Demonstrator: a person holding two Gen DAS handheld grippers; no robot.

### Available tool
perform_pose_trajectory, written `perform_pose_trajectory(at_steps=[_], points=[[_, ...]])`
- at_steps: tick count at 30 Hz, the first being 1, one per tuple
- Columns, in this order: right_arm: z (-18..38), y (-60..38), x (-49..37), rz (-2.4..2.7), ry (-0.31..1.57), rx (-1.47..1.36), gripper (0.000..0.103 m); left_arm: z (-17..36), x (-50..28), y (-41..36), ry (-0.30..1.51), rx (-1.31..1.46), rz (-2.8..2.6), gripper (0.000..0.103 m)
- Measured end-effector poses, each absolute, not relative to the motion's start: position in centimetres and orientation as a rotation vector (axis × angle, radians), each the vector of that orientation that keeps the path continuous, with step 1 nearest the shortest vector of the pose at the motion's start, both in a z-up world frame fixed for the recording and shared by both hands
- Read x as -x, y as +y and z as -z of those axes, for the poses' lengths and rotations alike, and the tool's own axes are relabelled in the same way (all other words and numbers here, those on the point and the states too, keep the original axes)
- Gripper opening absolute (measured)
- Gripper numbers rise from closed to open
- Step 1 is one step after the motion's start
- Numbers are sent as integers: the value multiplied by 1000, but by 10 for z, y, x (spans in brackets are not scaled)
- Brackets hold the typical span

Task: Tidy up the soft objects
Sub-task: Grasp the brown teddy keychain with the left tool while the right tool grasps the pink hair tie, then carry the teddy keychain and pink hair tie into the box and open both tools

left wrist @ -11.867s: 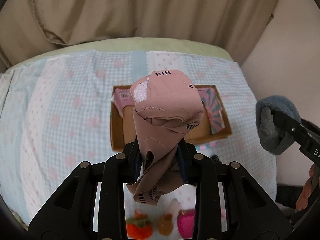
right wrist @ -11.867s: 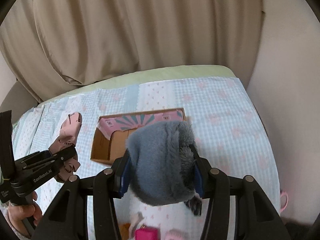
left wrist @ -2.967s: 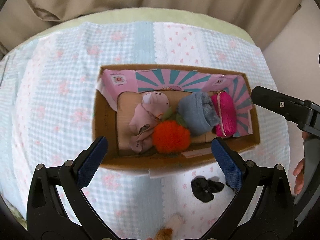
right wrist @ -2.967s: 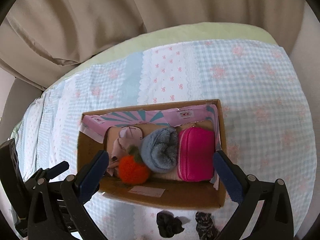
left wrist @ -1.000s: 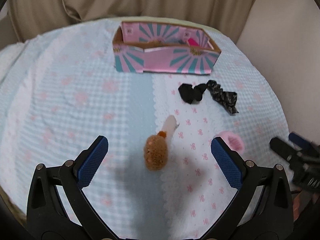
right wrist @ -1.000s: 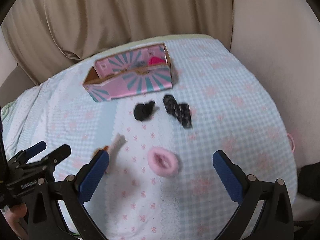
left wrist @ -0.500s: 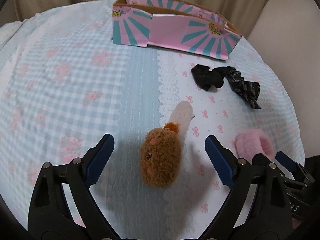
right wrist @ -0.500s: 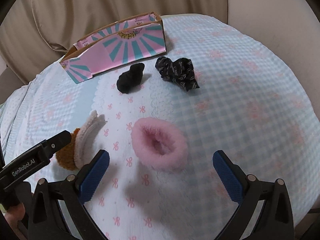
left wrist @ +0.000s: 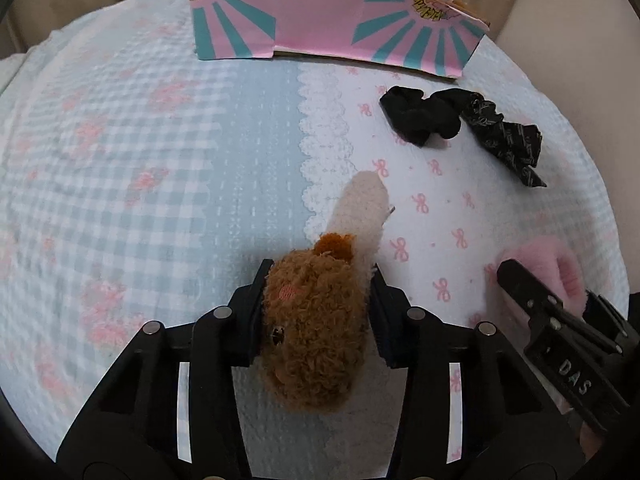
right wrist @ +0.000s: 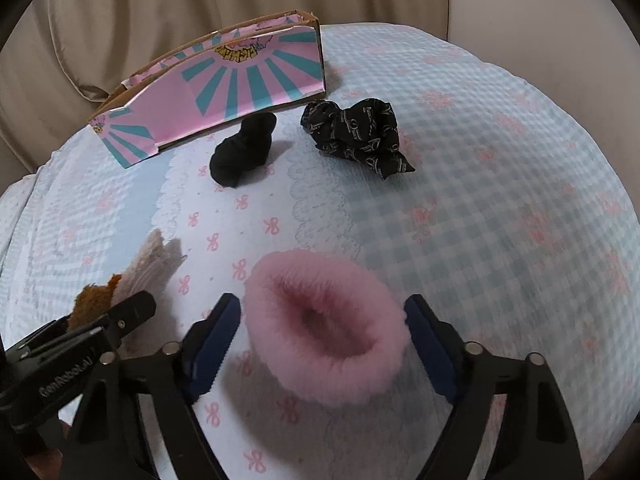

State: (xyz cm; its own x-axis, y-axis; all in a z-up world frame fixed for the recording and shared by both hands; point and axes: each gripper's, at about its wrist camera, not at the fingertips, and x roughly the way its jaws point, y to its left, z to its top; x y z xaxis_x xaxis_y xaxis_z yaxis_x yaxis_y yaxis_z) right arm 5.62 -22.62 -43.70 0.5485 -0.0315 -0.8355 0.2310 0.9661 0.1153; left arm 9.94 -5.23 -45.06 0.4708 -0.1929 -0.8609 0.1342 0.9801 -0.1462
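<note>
My left gripper [left wrist: 318,312] is shut on a brown plush toy [left wrist: 316,328] with a cream sock part [left wrist: 360,208], lying on the blanket. In the right wrist view the toy [right wrist: 96,300] shows at the left beside the left gripper. My right gripper [right wrist: 324,332] is open, its jaws on either side of a fluffy pink ring [right wrist: 324,332] that lies on the blanket; the ring [left wrist: 556,268] also shows in the left wrist view. The pink and teal box [left wrist: 332,28] stands at the far side.
A plain black scrunchie [right wrist: 244,150] and a patterned black scrunchie [right wrist: 356,132] lie in front of the box [right wrist: 224,88]. The blue checked blanket [right wrist: 500,200] covers a rounded seat. Beige upholstery [right wrist: 160,8] rises behind.
Both grippers have come down and forward. The left one has closed on the brown plush toy. The right one has narrowed around the pink ring.
</note>
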Motion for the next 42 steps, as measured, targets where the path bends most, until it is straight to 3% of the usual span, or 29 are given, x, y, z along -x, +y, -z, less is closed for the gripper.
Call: perform_pose_trajectory(at_steps=[8, 17, 31, 42], points=[[436, -227, -58, 138, 988, -199, 46, 443, -98, -48, 1048, 75, 181, 35], [401, -233, -55, 132, 964, -201, 45, 390, -94, -45, 1013, 97, 170, 35], [255, -232, -67, 106, 874, -157, 45, 241, -100, -31, 913, 135, 149, 35], [157, -219, -108, 72, 823, -127, 45, 160, -153, -5, 873, 156, 118, 35]])
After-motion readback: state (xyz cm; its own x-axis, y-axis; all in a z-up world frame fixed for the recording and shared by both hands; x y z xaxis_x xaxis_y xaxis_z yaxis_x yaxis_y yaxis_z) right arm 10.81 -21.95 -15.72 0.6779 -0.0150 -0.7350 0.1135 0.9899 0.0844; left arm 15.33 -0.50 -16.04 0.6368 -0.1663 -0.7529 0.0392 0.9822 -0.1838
